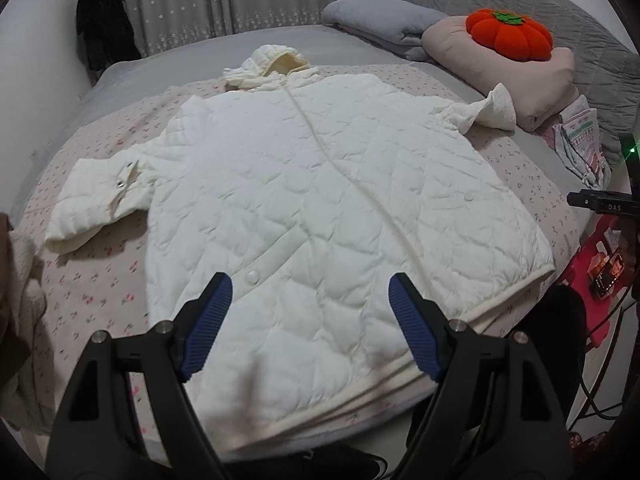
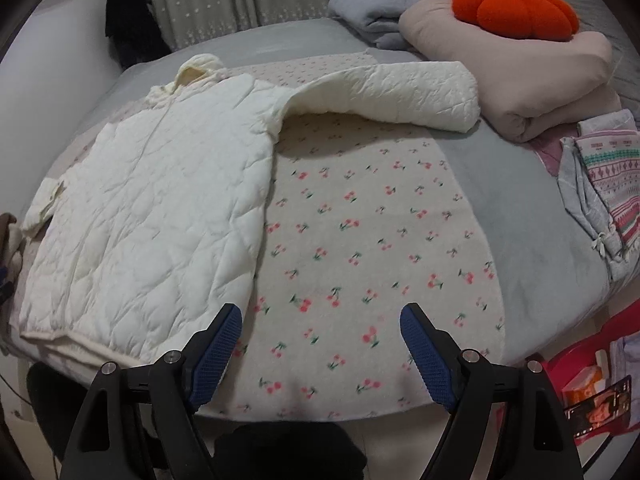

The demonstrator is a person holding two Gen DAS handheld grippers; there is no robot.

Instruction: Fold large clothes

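Note:
A white quilted hooded jacket (image 1: 304, 184) lies flat, front side up, on a cherry-print blanket (image 1: 100, 280) on the bed, hood away from me and both sleeves spread out. My left gripper (image 1: 310, 286) hangs open above the jacket's hem, nothing between its blue pads. In the right wrist view the jacket (image 2: 152, 216) fills the left side, its right sleeve (image 2: 392, 88) stretched toward the pillows. My right gripper (image 2: 322, 318) stands open over the bare blanket (image 2: 360, 248) beside the jacket's edge, holding nothing.
A beige folded quilt (image 2: 520, 76) with an orange pumpkin cushion (image 2: 516, 8) and a grey pillow (image 2: 372, 8) sit at the bed's head. Patterned folded clothes (image 2: 604, 184) lie at the right edge. A red stool (image 2: 588, 376) with small items stands beside the bed.

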